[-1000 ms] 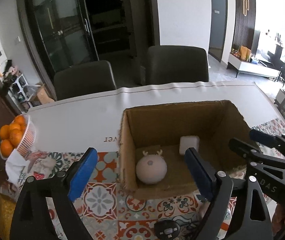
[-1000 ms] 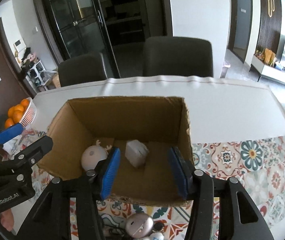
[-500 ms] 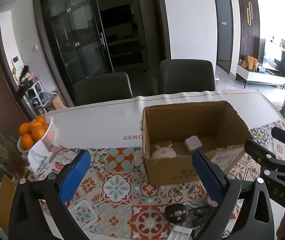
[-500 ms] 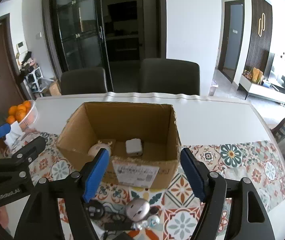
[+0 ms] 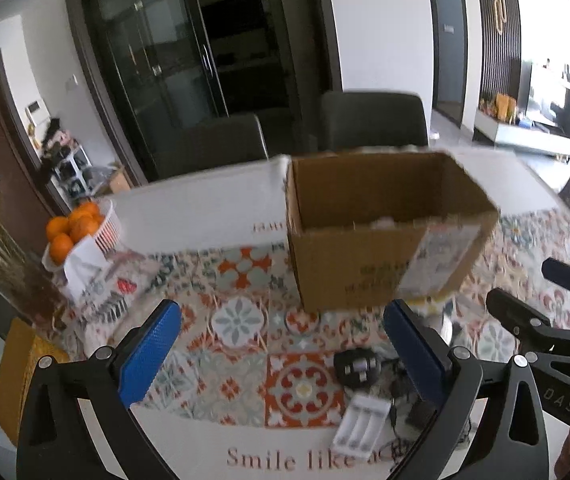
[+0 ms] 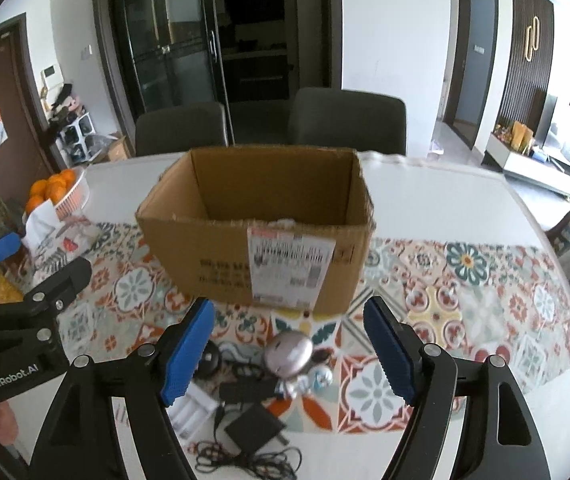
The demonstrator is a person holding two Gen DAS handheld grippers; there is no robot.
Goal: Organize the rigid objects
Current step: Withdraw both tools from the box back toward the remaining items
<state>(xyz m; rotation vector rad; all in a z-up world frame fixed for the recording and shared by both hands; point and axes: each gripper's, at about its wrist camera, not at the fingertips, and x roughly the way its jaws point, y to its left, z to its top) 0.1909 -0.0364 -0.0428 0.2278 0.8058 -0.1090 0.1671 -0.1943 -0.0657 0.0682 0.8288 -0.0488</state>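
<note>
1. The left gripper (image 5: 281, 354) is released: its blue pads stand wide apart with nothing between them, above the patterned tile cloth (image 5: 241, 320) on the worktop (image 5: 205, 208).
2. The right gripper (image 6: 289, 346) is likewise spread wide and holds nothing; its pads frame the small items lying near the worktop's front edge.
3. Between the right gripper's pads sits a silvery round gadget (image 6: 288, 354), with a small blue-and-white figure (image 6: 319, 378) just beside it.
4. Nearer the camera lies a black power adapter (image 6: 255, 426) with a tangle of black cable (image 6: 245, 458) around it.
5. A white battery charger (image 5: 361, 424) lies flat at the cloth's front edge, and a black plug (image 5: 355, 368) sits just behind it, close to the left gripper's right pad.
6. Beyond these items stands the open cardboard box (image 6: 261, 240), upright on the cloth, with a white shipping label (image 6: 289, 260) on its near wall. Only a pale sliver of something shows over its front rim; what it is cannot be told.
7. At the worktop's left side a white basket of oranges (image 5: 73, 228) rests, well apart from the box.
8. Two dark chairs (image 6: 345, 124) stand behind the worktop's far edge.
</note>
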